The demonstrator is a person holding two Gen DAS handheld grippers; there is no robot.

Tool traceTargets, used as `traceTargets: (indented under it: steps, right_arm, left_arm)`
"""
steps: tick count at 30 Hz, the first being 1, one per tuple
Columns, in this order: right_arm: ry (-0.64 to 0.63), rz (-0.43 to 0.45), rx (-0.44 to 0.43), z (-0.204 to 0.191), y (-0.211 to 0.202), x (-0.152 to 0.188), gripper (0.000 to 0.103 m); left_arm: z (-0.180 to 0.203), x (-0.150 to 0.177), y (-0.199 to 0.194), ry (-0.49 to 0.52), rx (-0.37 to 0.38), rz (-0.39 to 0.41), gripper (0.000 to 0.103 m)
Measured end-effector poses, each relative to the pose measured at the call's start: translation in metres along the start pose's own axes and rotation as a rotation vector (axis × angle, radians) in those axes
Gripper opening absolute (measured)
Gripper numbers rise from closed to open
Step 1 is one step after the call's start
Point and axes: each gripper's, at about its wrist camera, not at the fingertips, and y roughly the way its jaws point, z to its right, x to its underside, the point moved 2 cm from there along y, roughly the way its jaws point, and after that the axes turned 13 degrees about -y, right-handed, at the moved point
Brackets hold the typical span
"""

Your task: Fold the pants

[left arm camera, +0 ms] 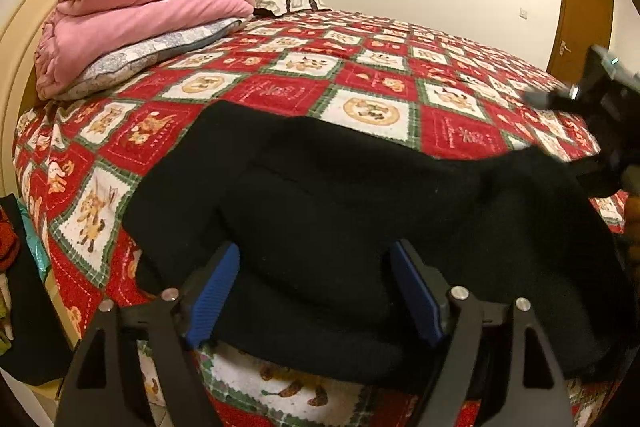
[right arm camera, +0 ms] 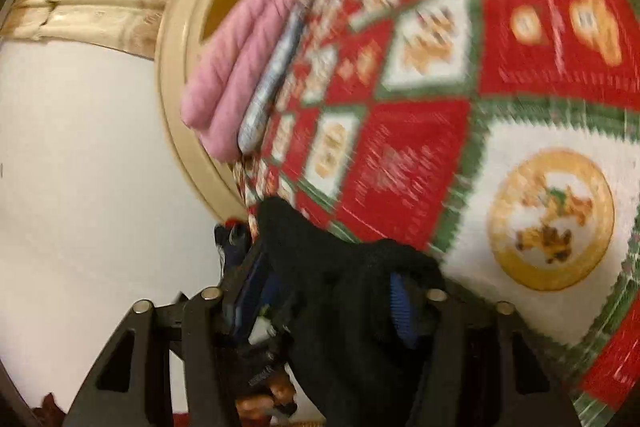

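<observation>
Black pants [left arm camera: 340, 203] lie across the near part of a bed with a red, green and white patterned quilt [left arm camera: 360, 75]. My left gripper [left arm camera: 316, 287] is open, its blue pads on either side of the pants' near edge, which bulges between them. My right gripper [left arm camera: 608, 131] shows at the right of the left wrist view, at the far end of the pants. In the blurred right wrist view the right gripper [right arm camera: 332, 303] has black pants fabric [right arm camera: 344, 291] bunched between its blue pads; its jaws are partly hidden.
A folded pink blanket [left arm camera: 140, 15] lies on a grey pillow [left arm camera: 152, 59] by the cream headboard [left arm camera: 24, 39] at the far left. A brown door [left arm camera: 580, 19] stands at the far right. Dark items [left arm camera: 16, 267] hang at the bed's left side.
</observation>
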Motion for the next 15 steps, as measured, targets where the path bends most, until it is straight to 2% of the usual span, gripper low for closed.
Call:
traceTargets:
  steps: [2,4,7,9,11,13,15]
  right_arm:
    - [0.026,-0.007,-0.008,0.003,-0.014,0.005,0.046]
    - [0.004,0.043,0.099,0.000,-0.046,0.011,0.048]
    - [0.011,0.196,0.259,-0.001,-0.130,0.033,0.048]
    - [0.015,0.296,0.456,-0.006,-0.192,0.059,0.048]
    - [0.036,0.349,0.676,-0.008,-0.241,0.085,0.048]
    - [0.112,0.359,0.929,0.000,-0.288,0.110,0.048]
    - [0.172,0.347,1.110,0.011,-0.321,0.128,0.048]
  left_arm:
    - [-0.001,0.000,0.000,0.006,0.008,-0.002,0.082]
    - [-0.002,0.000,0.000,0.009,0.007,-0.005,0.082]
    - [-0.001,-0.001,0.000,0.006,0.000,-0.007,0.082]
    - [-0.001,-0.001,0.001,0.004,-0.006,-0.010,0.083]
    - [-0.001,-0.001,0.001,0.000,-0.008,-0.011,0.083]
    - [0.000,-0.001,0.001,0.000,-0.016,-0.004,0.084]
    - [0.001,-0.001,0.001,-0.002,-0.032,0.001,0.087]
